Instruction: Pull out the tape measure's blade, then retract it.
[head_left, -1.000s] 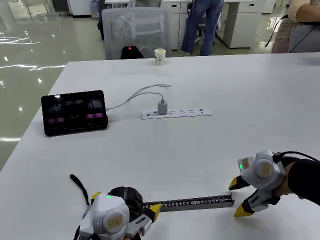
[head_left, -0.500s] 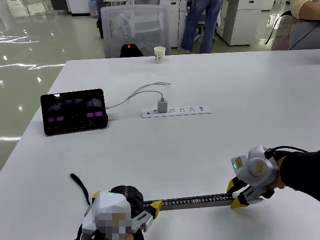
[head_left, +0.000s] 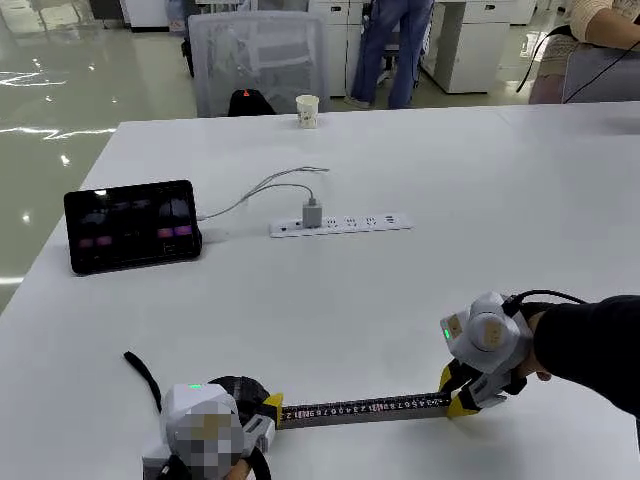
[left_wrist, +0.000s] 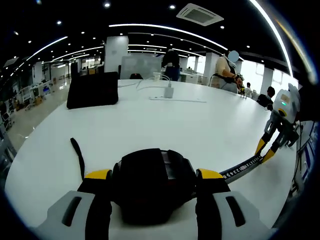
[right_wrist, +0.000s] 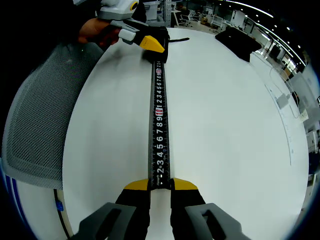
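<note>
The black tape measure case (left_wrist: 152, 180) sits at the table's near edge, clamped between the yellow-tipped fingers of my left gripper (left_wrist: 154, 176), which is shut on it; the case (head_left: 240, 392) lies beside that gripper (head_left: 250, 415) in the head view. Its dark numbered blade (head_left: 362, 407) lies flat on the table, running right to my right gripper (head_left: 458, 392). In the right gripper view the blade (right_wrist: 159, 125) stretches away from my right gripper (right_wrist: 160, 184), whose jaws are shut on the blade's end. A black wrist strap (head_left: 140, 368) trails left of the case.
A dark tablet (head_left: 132, 224) stands at the left. A white power strip (head_left: 340, 224) with a plugged charger and cable lies mid-table, a paper cup (head_left: 307, 110) at the far edge. A grey chair (head_left: 258, 60) and a person's legs (head_left: 390, 50) are beyond the white table (head_left: 400, 300).
My right gripper moved left to the blade's end and went from open to shut on it. The left gripper kept its hold on the case; the view shifted slightly.
</note>
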